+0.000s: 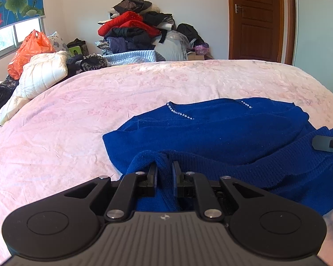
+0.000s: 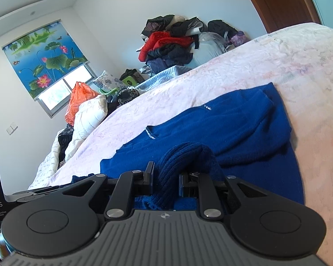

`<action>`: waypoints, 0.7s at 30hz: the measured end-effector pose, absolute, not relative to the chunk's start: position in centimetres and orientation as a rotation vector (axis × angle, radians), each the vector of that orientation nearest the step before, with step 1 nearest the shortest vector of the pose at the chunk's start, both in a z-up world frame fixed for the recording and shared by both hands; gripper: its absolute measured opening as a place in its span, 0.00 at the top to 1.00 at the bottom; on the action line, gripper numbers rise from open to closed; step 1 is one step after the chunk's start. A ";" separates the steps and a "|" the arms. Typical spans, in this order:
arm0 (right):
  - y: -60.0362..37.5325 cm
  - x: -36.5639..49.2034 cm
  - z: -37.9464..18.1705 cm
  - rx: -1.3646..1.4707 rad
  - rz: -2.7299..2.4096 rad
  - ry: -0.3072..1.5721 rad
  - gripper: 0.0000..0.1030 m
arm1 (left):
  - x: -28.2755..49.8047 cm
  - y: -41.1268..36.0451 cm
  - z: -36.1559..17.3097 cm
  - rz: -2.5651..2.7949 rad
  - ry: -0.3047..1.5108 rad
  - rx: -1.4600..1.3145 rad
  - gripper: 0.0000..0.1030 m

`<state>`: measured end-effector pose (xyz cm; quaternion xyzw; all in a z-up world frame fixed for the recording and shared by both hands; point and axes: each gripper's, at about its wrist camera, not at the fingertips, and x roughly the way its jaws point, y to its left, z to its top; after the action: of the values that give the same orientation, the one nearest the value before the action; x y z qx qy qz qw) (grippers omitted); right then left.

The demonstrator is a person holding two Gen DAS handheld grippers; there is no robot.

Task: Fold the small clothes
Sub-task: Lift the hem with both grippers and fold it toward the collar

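The blue sweater [image 1: 222,133] lies on the pink bed [image 1: 66,115], partly folded: its sleeves look tucked in over the body, and the ribbed hem [image 1: 266,166] at the near side is bunched and raised. The left gripper [image 1: 164,173] pinches a fold of that hem between its fingers, and the right gripper [image 2: 166,177] pinches another bunch of the same knit. What seems left is to carry the hem up over the body toward the beaded neckline [image 1: 179,113] and flatten it. The bed beyond the sweater is bare and wide, giving room forward. A white quilt [image 1: 42,75] and an orange bag [image 1: 31,51] sit well apart at the far left edge.
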<state>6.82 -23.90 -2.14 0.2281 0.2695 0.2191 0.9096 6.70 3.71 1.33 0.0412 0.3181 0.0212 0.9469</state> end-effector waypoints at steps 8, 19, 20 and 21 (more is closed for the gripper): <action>-23.8 7.7 -1.6 0.473 0.450 0.545 0.78 | 7.6 4.1 1.9 0.049 0.643 0.069 0.88; -23.6 9.2 -1.1 0.474 0.445 0.524 0.78 | 9.1 4.2 2.8 0.055 0.623 0.067 0.88; -23.6 9.4 -1.1 0.477 0.446 0.521 0.78 | 9.1 4.2 2.8 0.057 0.620 0.067 0.88; -23.6 9.5 -1.0 0.480 0.446 0.518 0.78 | 9.3 4.2 2.9 0.059 0.617 0.067 0.88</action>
<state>9.51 -23.62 -1.01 0.2333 0.2516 0.2167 0.9140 9.27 4.22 2.87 0.0331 0.3037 0.0292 0.9518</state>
